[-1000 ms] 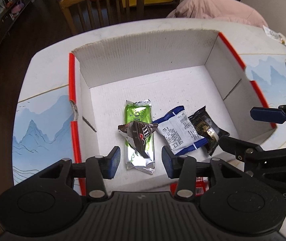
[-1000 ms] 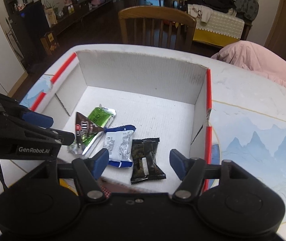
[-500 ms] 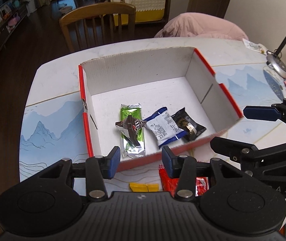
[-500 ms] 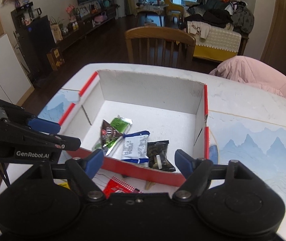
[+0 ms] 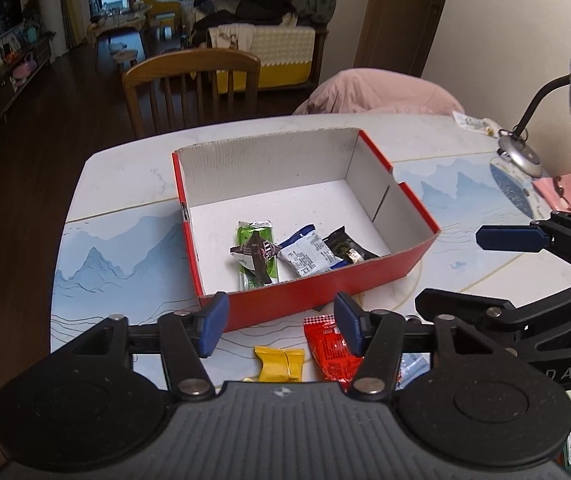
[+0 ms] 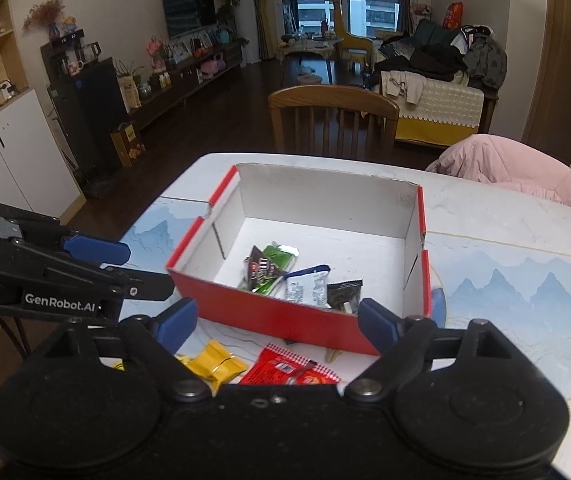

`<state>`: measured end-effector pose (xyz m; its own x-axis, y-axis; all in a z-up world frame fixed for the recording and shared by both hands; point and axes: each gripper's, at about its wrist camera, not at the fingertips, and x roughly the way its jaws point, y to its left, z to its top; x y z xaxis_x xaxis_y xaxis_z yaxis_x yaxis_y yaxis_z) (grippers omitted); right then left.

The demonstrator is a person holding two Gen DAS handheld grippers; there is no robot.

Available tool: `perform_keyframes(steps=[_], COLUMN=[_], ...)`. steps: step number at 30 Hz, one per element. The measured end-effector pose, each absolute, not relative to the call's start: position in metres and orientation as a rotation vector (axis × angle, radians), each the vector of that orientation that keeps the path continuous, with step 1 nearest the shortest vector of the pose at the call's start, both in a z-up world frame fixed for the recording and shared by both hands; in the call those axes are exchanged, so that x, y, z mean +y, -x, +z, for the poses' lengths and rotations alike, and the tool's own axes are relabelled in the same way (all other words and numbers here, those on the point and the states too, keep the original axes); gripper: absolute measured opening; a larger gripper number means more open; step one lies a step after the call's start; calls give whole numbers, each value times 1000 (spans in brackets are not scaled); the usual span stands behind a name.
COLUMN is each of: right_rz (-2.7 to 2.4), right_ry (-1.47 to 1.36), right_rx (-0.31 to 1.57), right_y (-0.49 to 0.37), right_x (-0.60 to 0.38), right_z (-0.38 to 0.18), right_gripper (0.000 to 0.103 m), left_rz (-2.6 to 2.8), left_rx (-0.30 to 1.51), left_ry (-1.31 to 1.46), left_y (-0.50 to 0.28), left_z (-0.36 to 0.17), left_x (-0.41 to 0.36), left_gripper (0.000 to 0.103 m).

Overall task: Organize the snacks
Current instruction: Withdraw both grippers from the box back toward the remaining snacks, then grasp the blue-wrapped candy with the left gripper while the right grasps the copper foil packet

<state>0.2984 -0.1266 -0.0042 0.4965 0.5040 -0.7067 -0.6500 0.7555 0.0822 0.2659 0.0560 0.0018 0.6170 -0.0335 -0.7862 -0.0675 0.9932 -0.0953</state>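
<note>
Both grippers hang above the near edge of the table point(image 5: 125, 184), tilted downward toward the red cardboard box point(image 5: 325, 288). The left gripper point(image 5: 281, 322) has its blue pads spread, its jaws having just been opening, with nothing between them; below and beyond the gap lie the box's near wall and the loose snacks. The right gripper point(image 6: 277, 322) stands spread wider, also having just been opening, and it too pinches nothing. Each gripper shows in the other's view, side by side and apart.

Inside the box, toward its near wall, lie four snacks: a green wrapper point(image 5: 255, 256) with a brown chocolate packet point(image 5: 255, 252) lying across it, a blue-and-white packet point(image 5: 309, 254) just beside, and a black packet point(image 5: 345, 246) touching that one, nearest the box's right wall.

Outside the box, on the table by its near edge, lie a yellow wrapped snack point(image 5: 279, 362) and a red packet point(image 5: 329, 350) just beside it.

A wooden chair point(image 6: 333, 120) stands at the table's far edge.
</note>
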Motion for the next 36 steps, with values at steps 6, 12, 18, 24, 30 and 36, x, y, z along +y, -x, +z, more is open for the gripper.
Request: perform_keyframes(steps=[6,12,18,24,30,36], right_rz=[717,730,733,701,659,550], right_ry=[193,168,144,144,101,43], right_rx=[763,768,775,800,889,1003], right_y=[-274,-252,-234,-221,-221,-230], right_x=[-131,-137,-142,-142,-143,-138], right_z=[-3,-11,-23,-42,-66,-96], right_gripper=[90,95,100,103,103,103], left_rz=[1,-12,-9,10,-11,-15], left_rx=[878,871,873,882,907,952], left_ry=[113,104,122,124,114,110], left_y=[-237,-212,-190,-176,-162,-145], left_z=[4,-1,-13,-29,-54,-84], left_x=[54,55,62,68,73,74], left_gripper=[59,64,70,75,75,76])
